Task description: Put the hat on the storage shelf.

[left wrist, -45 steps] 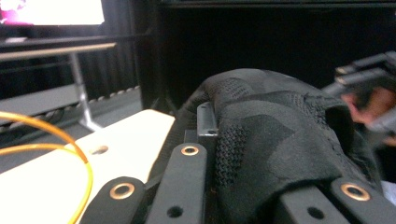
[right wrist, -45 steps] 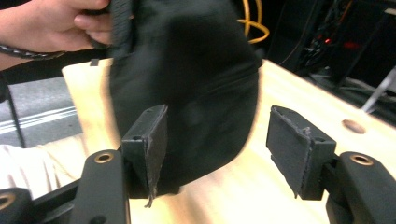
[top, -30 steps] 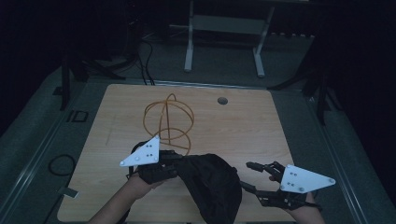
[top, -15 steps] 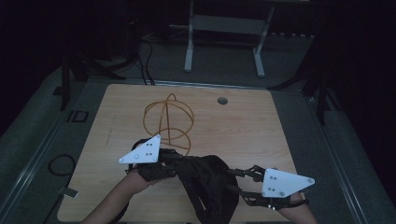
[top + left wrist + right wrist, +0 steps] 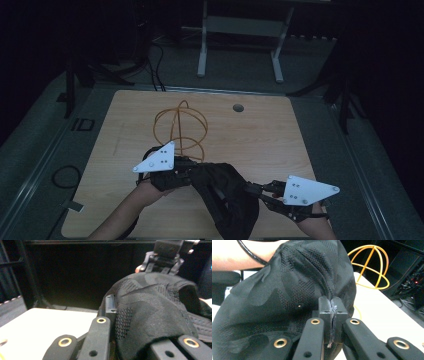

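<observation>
Both jaws are clamping the black cap (image 5: 227, 197) — left gripper (image 5: 182, 167) gripping one edge, right gripper (image 5: 255, 189) just closing on the opposite one — so I'm holding it above the table (image 5: 260, 135), wire frame (image 5: 180, 131) unfilled behind.

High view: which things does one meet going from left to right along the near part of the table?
left gripper → black cap → right gripper
</observation>
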Available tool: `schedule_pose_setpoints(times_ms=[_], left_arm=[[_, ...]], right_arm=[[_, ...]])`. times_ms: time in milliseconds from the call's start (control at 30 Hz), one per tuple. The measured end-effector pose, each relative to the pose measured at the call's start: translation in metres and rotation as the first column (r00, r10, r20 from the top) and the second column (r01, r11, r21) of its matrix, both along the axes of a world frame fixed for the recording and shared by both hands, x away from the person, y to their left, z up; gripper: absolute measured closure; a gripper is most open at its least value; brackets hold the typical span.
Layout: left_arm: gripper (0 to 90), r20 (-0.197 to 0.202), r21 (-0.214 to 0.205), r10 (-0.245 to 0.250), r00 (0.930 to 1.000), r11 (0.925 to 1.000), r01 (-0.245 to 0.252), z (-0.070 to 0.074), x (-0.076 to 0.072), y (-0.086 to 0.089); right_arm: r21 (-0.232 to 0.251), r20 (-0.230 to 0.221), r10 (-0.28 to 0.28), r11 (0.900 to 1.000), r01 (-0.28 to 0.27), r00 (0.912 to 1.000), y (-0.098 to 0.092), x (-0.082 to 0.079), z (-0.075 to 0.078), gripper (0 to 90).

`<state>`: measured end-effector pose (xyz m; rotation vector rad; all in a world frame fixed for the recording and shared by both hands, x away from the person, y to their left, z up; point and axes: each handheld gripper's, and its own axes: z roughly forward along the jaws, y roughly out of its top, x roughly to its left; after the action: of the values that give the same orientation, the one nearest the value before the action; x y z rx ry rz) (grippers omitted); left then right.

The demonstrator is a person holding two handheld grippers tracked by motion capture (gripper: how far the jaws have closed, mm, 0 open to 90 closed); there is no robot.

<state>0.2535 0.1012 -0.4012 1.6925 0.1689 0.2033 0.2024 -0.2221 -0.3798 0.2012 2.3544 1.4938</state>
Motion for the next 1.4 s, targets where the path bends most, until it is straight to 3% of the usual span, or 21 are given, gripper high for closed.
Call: schedule_pose_setpoints(times_ms=[167, 267, 333, 500, 600, 733, 800, 833, 967, 1000, 1033, 1067, 1100, 1200, 1233, 1267, 1300, 1333, 1367, 1400], left_arm=[[87.3, 0.019, 0.022, 0.04, 0.999, 0.9989, -0.04, 0.001, 0.0, 0.0], [86.7, 0.036, 0.041, 0.071, 0.9968, 0.9965, -0.073, 0.005, -0.003, -0.003], [83.0, 0.049, 0.07, 0.119, 0.9916, 0.9899, -0.123, 0.008, -0.004, -0.005], [78.1, 0.112, 0.107, 0.206, 0.9721, 0.9701, -0.218, 0.01, -0.006, -0.005], [76.7, 0.157, 0.131, 0.276, 0.9482, 0.9457, -0.297, 0.01, -0.009, -0.007], [69.6, 0.15, 0.143, 0.33, 0.9319, 0.9255, -0.351, 0.011, -0.012, -0.008], [63.9, 0.143, 0.149, 0.366, 0.9197, 0.9107, -0.385, 0.011, -0.014, -0.007], [60.5, 0.152, 0.153, 0.387, 0.9094, 0.8999, -0.409, 0.011, -0.015, -0.006], [56.6, 0.161, 0.161, 0.423, 0.8919, 0.8802, -0.446, 0.006, -0.021, 0.0], [56.5, 0.143, 0.157, 0.417, 0.8976, 0.8858, -0.436, 0.004, -0.023, 0.003], [53.6, 0.136, 0.154, 0.42, 0.8972, 0.8856, -0.438, 0.001, -0.025, 0.006], [51.4, 0.137, 0.163, 0.431, 0.8919, 0.8784, -0.449, 0.0, -0.026, 0.008], [51.2, 0.128, 0.167, 0.429, 0.8941, 0.8794, -0.446, -0.003, -0.027, 0.012], [51.1, 0.122, 0.16, 0.439, 0.8903, 0.8766, -0.454, -0.008, -0.029, 0.019], [51.1, 0.102, 0.163, 0.454, 0.8854, 0.8705, -0.465, -0.015, -0.03, 0.029], [50.7, 0.09, 0.165, 0.46, 0.8836, 0.8681, -0.468, -0.018, -0.029, 0.033], [50.7, 0.077, 0.164, 0.463, 0.8832, 0.8678, -0.469, -0.021, -0.029, 0.038], [50.7, 0.074, 0.165, 0.476, 0.8763, 0.8607, -0.482, -0.024, -0.029, 0.042], [50.7, 0.065, 0.17, 0.481, 0.8743, 0.858, -0.485, -0.028, -0.029, 0.046], [50.7, 0.051, 0.169, 0.483, 0.8742, 0.8586, -0.484, -0.031, -0.029, 0.05]], right_arm=[[0.057, -0.029, 0.0, 0.9984, 0.002, 0.9996, -0.005, 0.004, 0.003, 89.0], [0.068, -0.029, -0.001, 0.9977, 0.003, 0.9996, -0.008, 0.005, 0.007, 89.1], [0.077, -0.03, -0.016, 0.9969, 0.018, 0.9994, -0.009, 0.006, 0.009, 89.1], [0.111, -0.034, -0.064, 0.9915, 0.068, 0.9973, -0.015, 0.009, 0.013, 89.1], [0.119, -0.035, -0.088, 0.9887, 0.092, 0.9955, -0.018, 0.011, 0.014, 89.1], [0.134, -0.03, -0.119, 0.9834, 0.122, 0.9924, -0.023, 0.012, 0.017, 89.1], [0.149, -0.036, -0.149, 0.977, 0.152, 0.9882, -0.027, 0.014, 0.018, 89.1], [0.158, -0.037, -0.169, 0.9722, 0.173, 0.9849, -0.029, 0.015, 0.018, 89.1], [0.171, -0.037, -0.232, 0.9569, 0.234, 0.9721, -0.034, 0.018, 0.021, 89.0], [0.169, -0.035, -0.243, 0.9547, 0.245, 0.9694, -0.034, 0.019, 0.021, 89.1], [0.172, -0.037, -0.254, 0.951, 0.257, 0.9664, -0.035, 0.021, 0.022, 89.1], [0.177, -0.041, -0.264, 0.9472, 0.267, 0.9636, -0.036, 0.022, 0.022, 89.1], [0.177, -0.041, -0.273, 0.9447, 0.276, 0.9611, -0.037, 0.023, 0.023, 89.0], [0.182, -0.043, -0.293, 0.9377, 0.296, 0.9552, -0.038, 0.027, 0.024, 89.1], [0.184, -0.043, -0.297, 0.9361, 0.3, 0.9539, -0.039, 0.029, 0.024, 89.1], [0.196, -0.041, -0.324, 0.925, 0.326, 0.9451, -0.039, 0.032, 0.026, 89.0], [0.199, -0.04, -0.327, 0.9235, 0.328, 0.9442, -0.038, 0.034, 0.027, 89.1], [0.2, -0.037, -0.339, 0.9192, 0.339, 0.9401, -0.038, 0.036, 0.028, 89.0], [0.199, -0.034, -0.347, 0.9169, 0.346, 0.9374, -0.037, 0.038, 0.029, 89.0], [0.197, -0.032, -0.349, 0.9165, 0.348, 0.9366, -0.036, 0.04, 0.031, 89.0]])
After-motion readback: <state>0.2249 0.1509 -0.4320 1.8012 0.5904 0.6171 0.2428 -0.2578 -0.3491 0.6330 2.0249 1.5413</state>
